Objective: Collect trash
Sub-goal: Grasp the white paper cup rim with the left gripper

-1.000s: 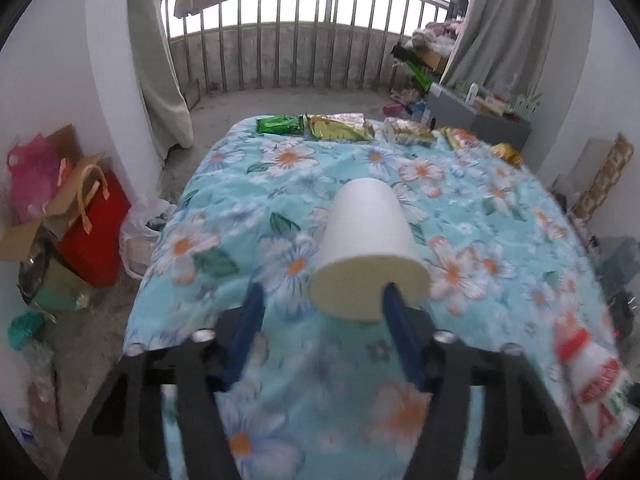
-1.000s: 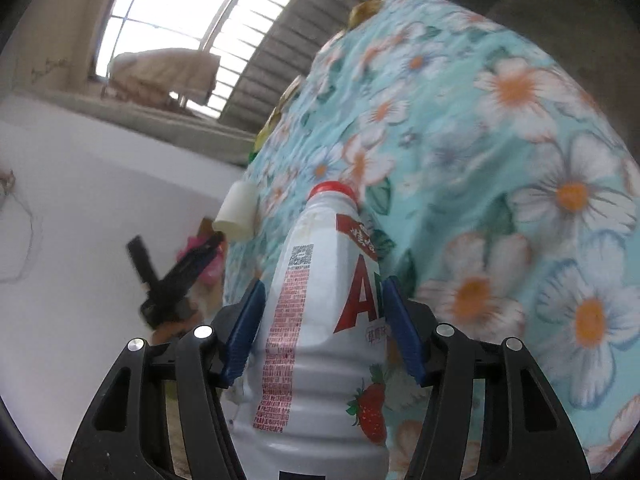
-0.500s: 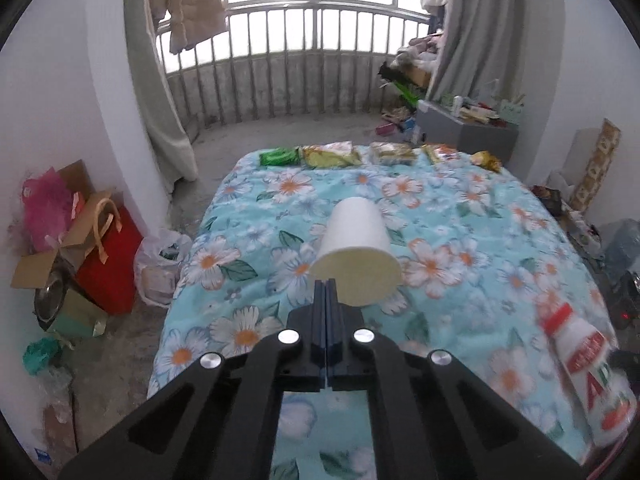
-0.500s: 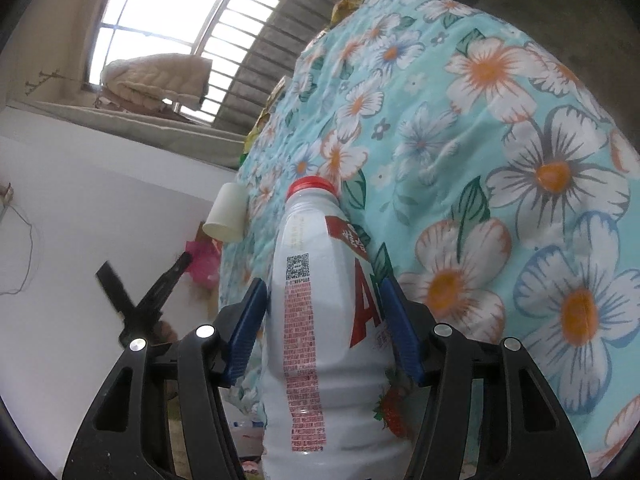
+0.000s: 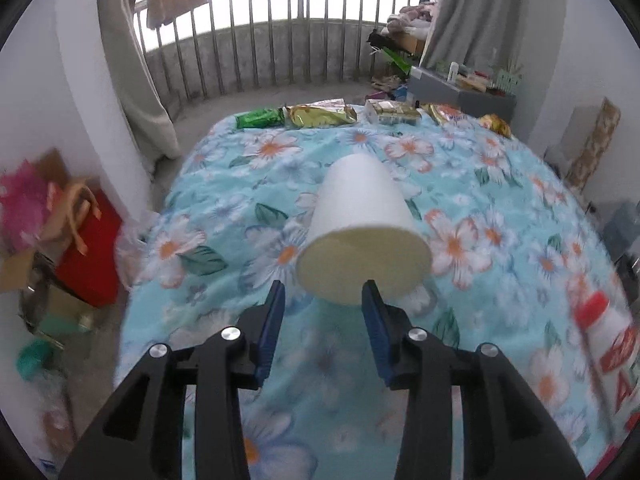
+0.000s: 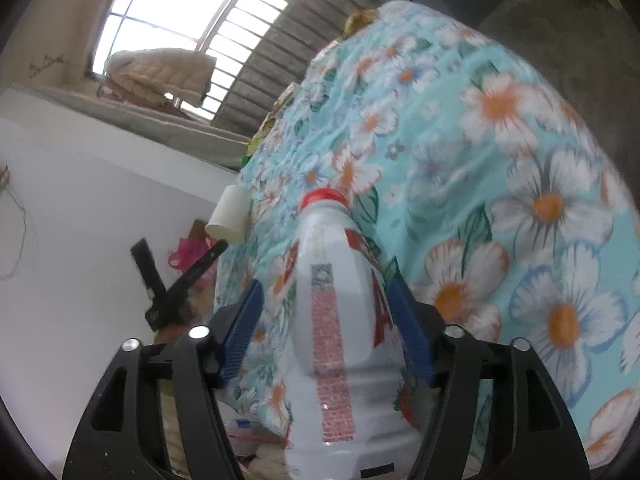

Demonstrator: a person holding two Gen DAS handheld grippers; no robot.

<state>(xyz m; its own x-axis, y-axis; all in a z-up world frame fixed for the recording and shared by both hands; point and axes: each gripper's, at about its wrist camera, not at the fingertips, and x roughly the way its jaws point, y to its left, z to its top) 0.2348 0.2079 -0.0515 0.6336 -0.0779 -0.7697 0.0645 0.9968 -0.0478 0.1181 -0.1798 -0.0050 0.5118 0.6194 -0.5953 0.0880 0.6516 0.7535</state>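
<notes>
On the left side, a white paper cup [image 5: 362, 222] lies on its side on the turquoise flowered bedspread [image 5: 500, 184], a tapered cone with its wide cream-coloured mouth turned toward the near edge and its narrow base pointing to the far end. The left gripper [image 5: 323, 316] sits just near of that mouth. Its blue-padded jaws have just been opening and now stand parted; the right pad overlaps the cup's rim in the picture, the left pad is clear of it, and neither presses on the cup. Along the far edge of the bed, from left to right, lies a row of crinkled foil snack wrappers [image 5: 320, 115], green, then gold, then more beyond.

To the right, a white plastic drink bottle with a red cap and a red-printed label [image 6: 340, 320] lies with its cap pointing away, its body between the blue pads of the right gripper [image 6: 326, 312]. Those jaws have just been opening: a gap shows beside the left pad, while the right pad sits against or just beside the label. The bottle is blurred.
</notes>
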